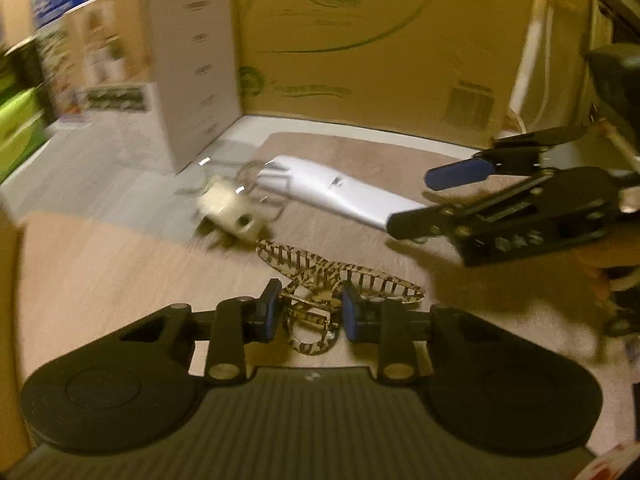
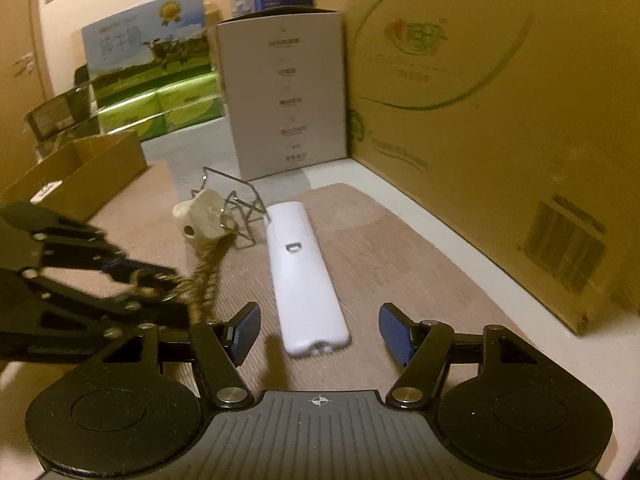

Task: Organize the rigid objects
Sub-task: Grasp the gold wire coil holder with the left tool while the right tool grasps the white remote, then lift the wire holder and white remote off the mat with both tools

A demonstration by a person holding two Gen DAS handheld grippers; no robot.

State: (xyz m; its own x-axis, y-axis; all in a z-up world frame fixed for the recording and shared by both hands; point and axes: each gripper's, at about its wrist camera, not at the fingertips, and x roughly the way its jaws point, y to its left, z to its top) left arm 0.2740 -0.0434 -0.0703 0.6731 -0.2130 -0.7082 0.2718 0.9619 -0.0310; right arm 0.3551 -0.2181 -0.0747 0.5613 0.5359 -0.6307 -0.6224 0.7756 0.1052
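Tortoiseshell pattern is seen first from the left wrist: a hair claw clip [image 1: 320,280] lies on the beige mat [image 1: 120,264], and the left gripper [image 1: 308,312] is clamped on its near handle end, blue pads [image 1: 267,312] pressed against it from both sides. Just beyond the clip, a cream plug adapter [image 1: 230,210] is caught in motion blur, with a wire stand [image 1: 256,178] behind it and a white remote-like casing [image 1: 340,194] lying slantwise. The right gripper [image 1: 420,200] is seen entering from the right, its fingers spread around the casing's near end without touching. From the right wrist, the right gripper [image 2: 318,334] is shown with its jaws apart, the white casing [image 2: 304,276] lying lengthwise between them, no pad pressed on it. The left gripper [image 2: 160,280] is seen at the left, closed on the blurred clip [image 2: 204,276]. A white carton [image 2: 286,96] and a large cardboard box [image 2: 500,120] are stood behind the mat.
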